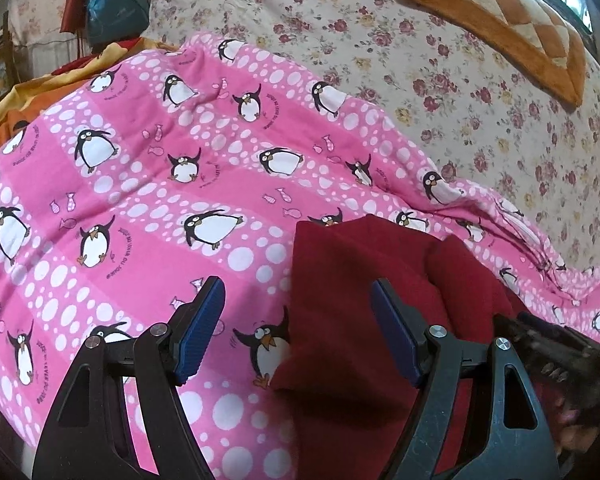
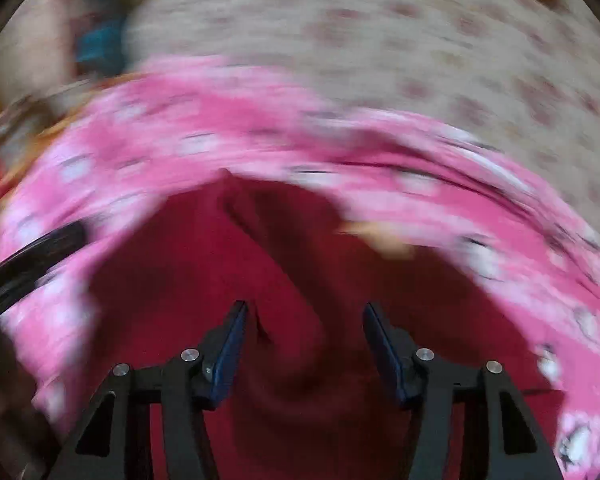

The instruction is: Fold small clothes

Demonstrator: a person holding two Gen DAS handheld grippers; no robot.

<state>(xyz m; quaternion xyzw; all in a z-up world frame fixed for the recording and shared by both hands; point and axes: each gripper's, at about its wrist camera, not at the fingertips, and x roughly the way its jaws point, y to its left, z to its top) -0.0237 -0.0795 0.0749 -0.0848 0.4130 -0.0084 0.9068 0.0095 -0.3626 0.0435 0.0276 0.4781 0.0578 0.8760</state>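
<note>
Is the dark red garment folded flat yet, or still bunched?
Still bunched: the dark red garment lies in uneven, overlapping humps on the pink penguin blanket, with no neat edges. The blurred right wrist view shows a ridge.

Everything past my right gripper (image 2: pixel 302 338) is smeared with blur. My two blue-padded fingers (image 2: pixel 228 354) stand apart, and a ridge of red cloth (image 2: pixel 204 268) rises in the gap between them; whether the pads touch it I cannot tell. The cloth lies bunched on a pink blanket (image 2: pixel 228 120) with white spots, which curves around it on three sides. Beyond the blanket spreads a pale flowered bedspread (image 2: pixel 380 40). A black curved bar (image 2: pixel 28 256) enters from the left edge, over the blanket.
</note>
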